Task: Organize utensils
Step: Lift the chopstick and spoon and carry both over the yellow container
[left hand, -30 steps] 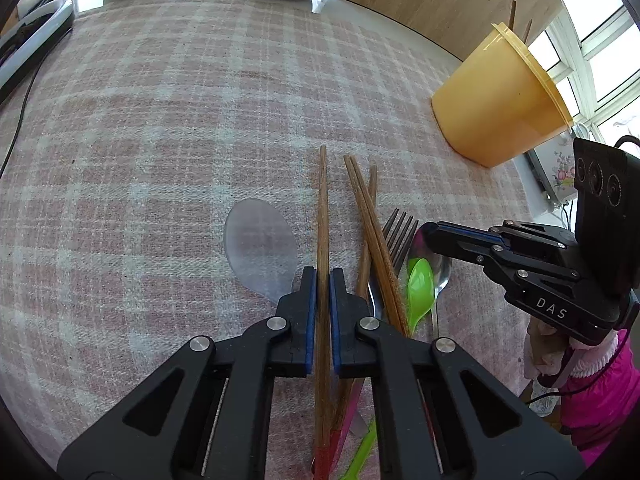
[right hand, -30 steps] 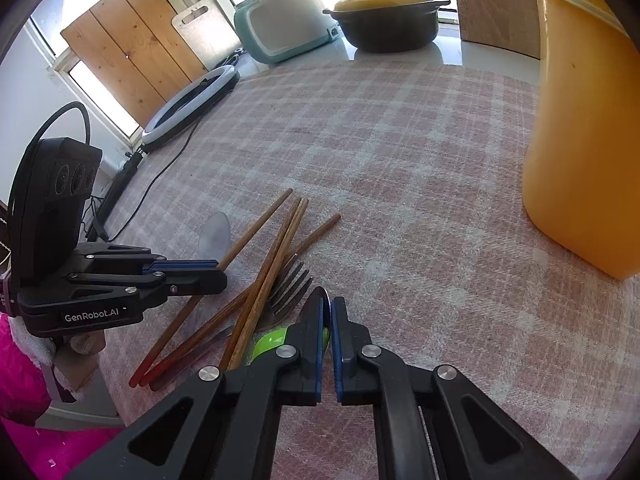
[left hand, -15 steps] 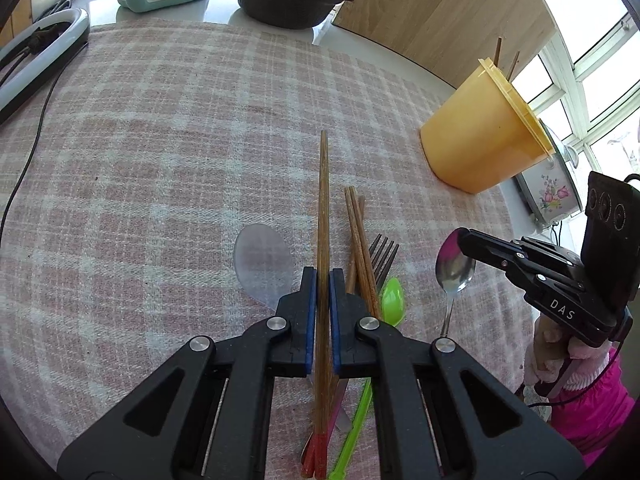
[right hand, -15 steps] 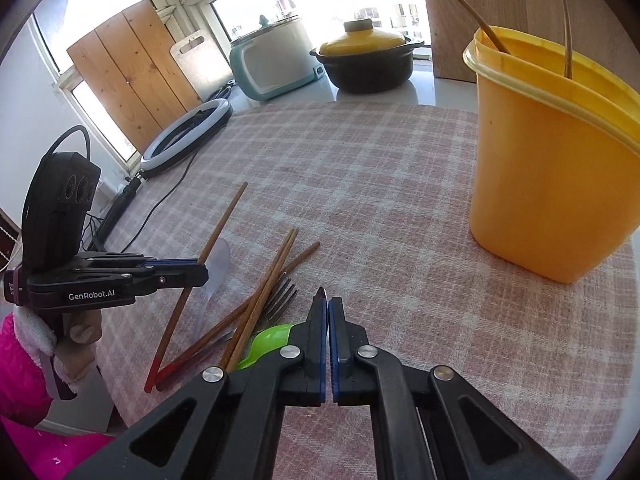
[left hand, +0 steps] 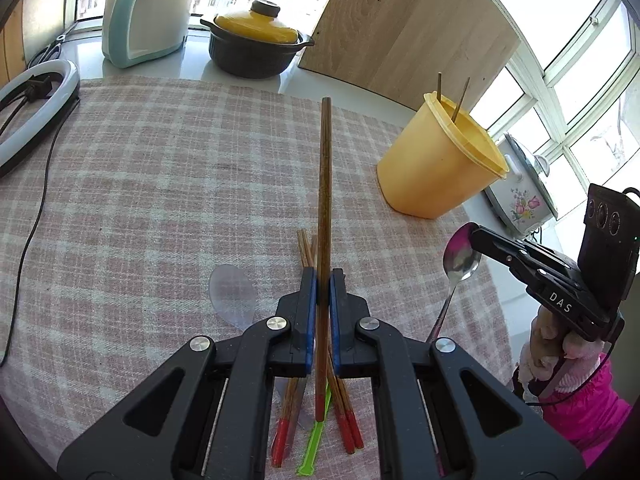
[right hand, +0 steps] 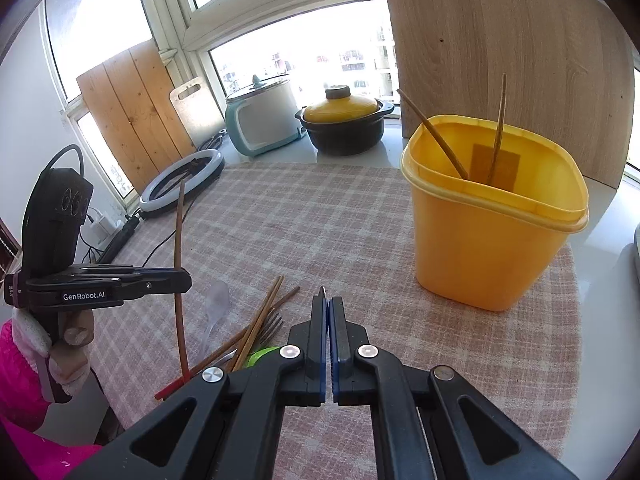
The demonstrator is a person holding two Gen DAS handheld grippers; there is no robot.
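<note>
My left gripper [left hand: 323, 280] is shut on a wooden chopstick [left hand: 325, 184] with a red end, lifted off the cloth; it also shows in the right wrist view [right hand: 179, 240]. My right gripper [right hand: 329, 306] is shut on a metal spoon [left hand: 460, 260], seen edge-on between its pads and held in the air. On the checked cloth lie several chopsticks [right hand: 260, 320], a fork [right hand: 270, 326], a green spoon [right hand: 262, 354] and a clear plastic spoon [left hand: 232, 296]. The yellow tub [right hand: 492, 220] stands at the right with two chopsticks in it.
A black pot with a yellow lid [left hand: 258, 50], a teal-and-white cooker [left hand: 146, 20] and a ring light [left hand: 32, 108] with its cable sit at the back and left. A wooden board [right hand: 508, 40] stands behind the tub. A flowered cooker [left hand: 520, 196] stands beyond the table's right edge.
Both grippers have risen from the pile. The left one lifted the chopstick clear of the cloth; the right one lifted the metal spoon and moved toward the yellow tub.
</note>
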